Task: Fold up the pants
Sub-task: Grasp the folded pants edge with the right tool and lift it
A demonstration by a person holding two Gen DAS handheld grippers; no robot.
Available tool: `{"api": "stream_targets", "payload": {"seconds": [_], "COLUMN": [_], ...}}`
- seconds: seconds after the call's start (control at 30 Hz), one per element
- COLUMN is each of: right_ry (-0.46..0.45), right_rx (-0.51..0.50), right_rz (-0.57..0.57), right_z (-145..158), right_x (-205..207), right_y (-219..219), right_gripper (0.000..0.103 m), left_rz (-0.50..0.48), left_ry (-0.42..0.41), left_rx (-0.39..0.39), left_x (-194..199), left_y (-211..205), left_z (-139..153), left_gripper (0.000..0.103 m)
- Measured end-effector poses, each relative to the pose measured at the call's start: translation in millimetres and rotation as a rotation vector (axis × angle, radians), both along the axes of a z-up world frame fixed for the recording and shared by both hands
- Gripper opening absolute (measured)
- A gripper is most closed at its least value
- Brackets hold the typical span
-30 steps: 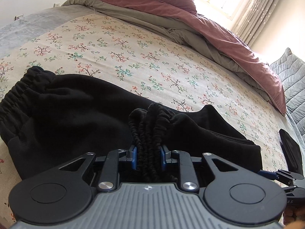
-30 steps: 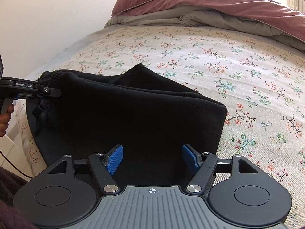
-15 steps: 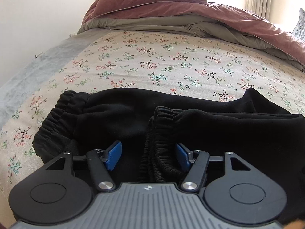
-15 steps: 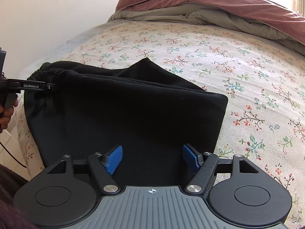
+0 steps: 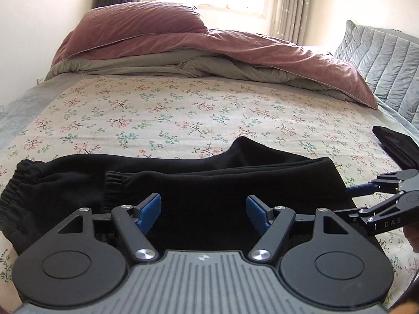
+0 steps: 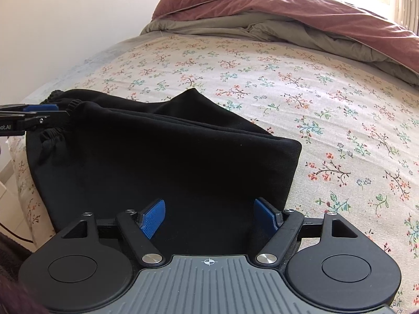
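My left hand-held gripper (image 5: 203, 213) tilts down over the near edge of the bed (image 5: 183, 110), its blue pads (image 5: 149, 209) apart and the jaws opening. Black cloth lies under and between them, but neither pad presses on it, so nothing is gripped. The pants (image 5: 199, 183) lie folded in a long band along that near edge. Their gathered waistband (image 5: 18, 183) is at the left end, and a ribbed cuff (image 5: 112, 180) lies on top, just beyond my left pad.

From the right wrist camera, my right hand-held gripper (image 6: 209, 218) also points downward at the pants (image 6: 167, 162), above their right end. Its jaws stand wide apart. The left pad (image 6: 153, 218) is over the cloth and the right pad is near the folded edge of the cloth; I cannot see either one pinching fabric, so I read it as holding nothing. The fold ends in a squared corner close to my right pad, with the flowered sheet (image 6: 327, 120) bare beyond it.

Each gripper shows at the edge of the other's view: the right one enters from the right of the left camera, the left one from the left of the right camera, beside the cuff. A maroon quilt (image 5: 235, 44) is heaped along the far edge of the bed.
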State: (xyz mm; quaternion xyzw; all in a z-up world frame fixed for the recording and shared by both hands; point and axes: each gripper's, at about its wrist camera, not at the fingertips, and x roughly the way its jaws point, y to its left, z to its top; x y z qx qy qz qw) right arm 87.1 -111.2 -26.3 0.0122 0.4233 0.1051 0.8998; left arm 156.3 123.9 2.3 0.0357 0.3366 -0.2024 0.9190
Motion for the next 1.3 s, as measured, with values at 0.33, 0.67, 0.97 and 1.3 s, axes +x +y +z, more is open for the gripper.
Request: {"api": "stream_targets", "payload": {"seconds": [0.33,0.67,0.97,1.3], "right_ry": [0.004,0.002,0.026,0.108], "right_rx": [-0.017,-0.053,-0.061,-0.044], "right_rz": [-0.016,-0.044,-0.02,-0.014], "right_z": [-7,-12,-5,-17], "right_x": [12,22,3,-30], "right_y": [0,-5,-6,-13], "right_gripper": [0.076,0.076,0.077,0.081], "left_rz": [0.013,-0.034,-0.041,-0.102], "left_ry": [0.099,0.055,0.083,0.108], "left_rx": [0.134,0.175,0.164,0.223], "left_x": [-8,-29,-47,-66], "left_y": [8,6,-44,-82], "left_z": [-39,-36,-25,-46], "left_gripper": [0.082,0.083,0.092,0.095]}}
